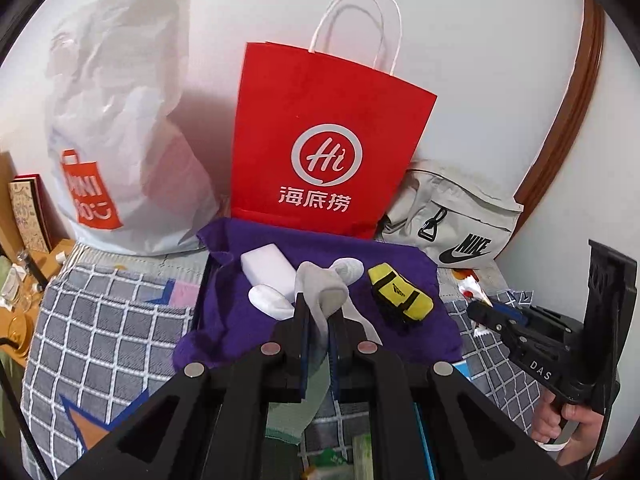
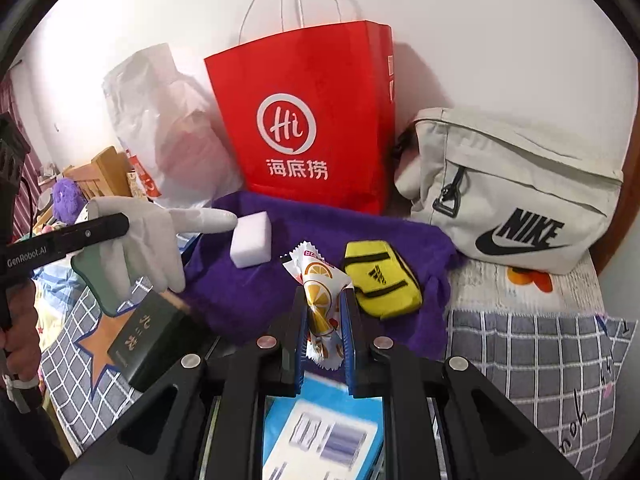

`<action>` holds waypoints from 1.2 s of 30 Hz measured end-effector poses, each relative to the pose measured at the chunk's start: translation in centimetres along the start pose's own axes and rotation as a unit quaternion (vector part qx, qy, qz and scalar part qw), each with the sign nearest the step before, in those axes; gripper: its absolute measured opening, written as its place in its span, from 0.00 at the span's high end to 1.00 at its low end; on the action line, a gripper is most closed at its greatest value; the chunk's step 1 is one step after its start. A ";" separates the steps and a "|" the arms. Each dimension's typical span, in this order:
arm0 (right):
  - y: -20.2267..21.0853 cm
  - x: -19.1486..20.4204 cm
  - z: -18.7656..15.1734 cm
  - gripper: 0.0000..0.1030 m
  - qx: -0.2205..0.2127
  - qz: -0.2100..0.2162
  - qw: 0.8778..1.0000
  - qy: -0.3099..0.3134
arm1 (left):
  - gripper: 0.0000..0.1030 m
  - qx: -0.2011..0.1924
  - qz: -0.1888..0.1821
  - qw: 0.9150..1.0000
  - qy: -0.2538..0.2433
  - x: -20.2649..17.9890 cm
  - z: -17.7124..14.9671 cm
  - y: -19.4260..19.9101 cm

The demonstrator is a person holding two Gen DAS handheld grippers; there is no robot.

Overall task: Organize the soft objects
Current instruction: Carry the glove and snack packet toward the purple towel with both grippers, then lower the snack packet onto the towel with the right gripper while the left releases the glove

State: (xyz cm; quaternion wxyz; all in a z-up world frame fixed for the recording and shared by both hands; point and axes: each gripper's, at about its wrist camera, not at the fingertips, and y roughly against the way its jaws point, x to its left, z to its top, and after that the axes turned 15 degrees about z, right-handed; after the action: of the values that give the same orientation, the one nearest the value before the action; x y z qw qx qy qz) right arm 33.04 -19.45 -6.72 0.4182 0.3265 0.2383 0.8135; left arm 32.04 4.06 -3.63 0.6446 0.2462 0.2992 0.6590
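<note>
The left gripper is clamped on a floppy grey sock; grab its middle. The right gripper squeezes a crinkly snack packet, light and slippery.

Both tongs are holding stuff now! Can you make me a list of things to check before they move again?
1. Left tongs gripping the grey fabric sock: ok, it is pinched between the fingers and dangles below.
2. Right tongs gripping the crinkly orange-print snack packet: ok.
3. Room on the purple fuzzy cloth: ok, its near part is bare.
4. White foam block and yellow-and-black fabric pouch out of the way: ok, both lie apart from the tongs.
5. Red paper shopping bag open on top: cannot tell.
6. Snack packet is soft: cannot tell.
</note>
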 end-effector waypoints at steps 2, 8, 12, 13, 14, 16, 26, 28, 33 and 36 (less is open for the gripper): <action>-0.5 -0.4 0.6 0.86 -0.002 0.001 1.000 0.000 | 0.92 0.003 -0.005 1.000 -0.003 -0.5 0.2 -0.8; -2.2 -1.9 2.0 0.86 0.004 0.000 1.000 -0.005 | 0.92 0.014 -0.016 1.000 -0.014 -1.6 0.8 -3.4; -3.6 -3.6 1.9 0.86 0.016 -0.005 1.000 -0.015 | 0.92 0.021 -0.021 0.999 -0.017 -2.0 1.0 -5.1; -3.9 -4.0 1.8 0.86 0.020 -0.006 1.000 -0.018 | 0.92 0.024 -0.023 0.999 -0.017 -2.0 1.1 -5.6; -4.2 -4.4 1.8 0.86 0.022 -0.008 1.000 -0.021 | 0.92 0.027 -0.024 0.999 -0.019 -2.1 1.1 -6.1; -4.8 -5.2 1.6 0.86 0.028 -0.007 0.999 -0.027 | 0.92 0.033 -0.026 0.999 -0.021 -2.2 1.0 -7.1; -7.9 -7.9 0.2 0.85 0.057 -0.010 0.997 -0.044 | 0.92 0.067 -0.027 0.997 -0.022 -1.8 0.5 -11.7; -8.3 -8.3 0.0 0.85 0.062 -0.011 0.997 -0.047 | 0.92 0.072 -0.022 0.997 -0.020 -1.6 0.4 -12.4; -9.4 -8.8 -0.5 0.84 0.073 -0.007 0.996 -0.049 | 0.92 0.090 -0.016 0.996 -0.020 -1.1 0.1 -14.0; -9.7 -8.8 -0.6 0.83 0.075 -0.007 0.996 -0.042 | 0.92 0.097 -0.010 0.995 -0.029 -1.0 -0.1 -14.3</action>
State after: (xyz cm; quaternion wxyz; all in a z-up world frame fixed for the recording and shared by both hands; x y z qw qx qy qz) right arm 41.50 -21.65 -16.44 0.4079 0.3896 0.2831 0.7757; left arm 42.09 2.95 -13.81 0.6324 0.3240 0.3455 0.6130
